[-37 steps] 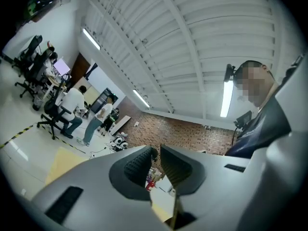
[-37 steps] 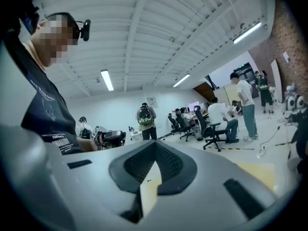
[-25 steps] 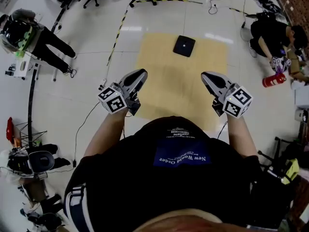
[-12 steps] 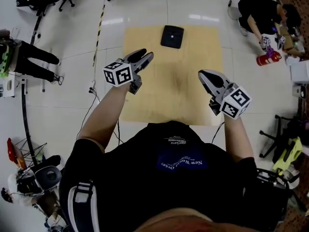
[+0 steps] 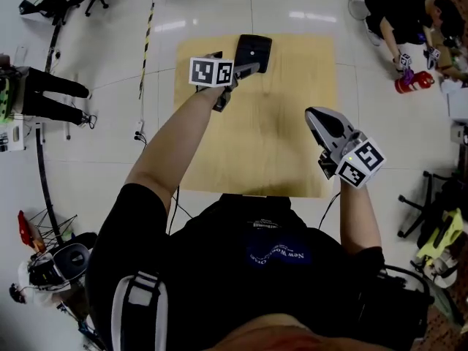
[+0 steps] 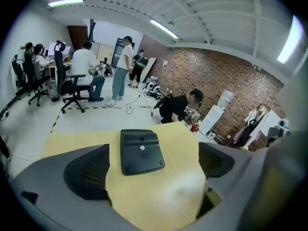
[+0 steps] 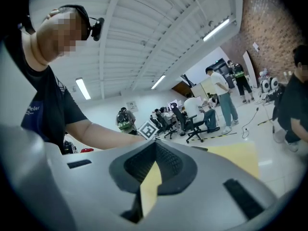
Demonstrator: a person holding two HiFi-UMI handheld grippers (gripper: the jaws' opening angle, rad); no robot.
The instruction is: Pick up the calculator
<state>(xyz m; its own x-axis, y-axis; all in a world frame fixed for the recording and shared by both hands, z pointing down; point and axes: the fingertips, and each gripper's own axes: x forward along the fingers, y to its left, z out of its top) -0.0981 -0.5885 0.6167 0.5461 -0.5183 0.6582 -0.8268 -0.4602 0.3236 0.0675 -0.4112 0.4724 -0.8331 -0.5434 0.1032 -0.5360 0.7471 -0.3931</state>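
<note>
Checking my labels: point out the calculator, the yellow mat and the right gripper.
calculator [image 6: 141, 151]: left gripper view, middle of its upward face.
yellow mat [image 5: 278, 141]: head view, bare middle.
right gripper [image 5: 311, 113]: head view, at its fingertips.

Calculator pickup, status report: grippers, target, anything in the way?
Left gripper open, jaws just been opening, nothing between them yet. Right gripper shut, empty. Calculator flat on yellow mat, just ahead of left gripper. Path clear.
</note>
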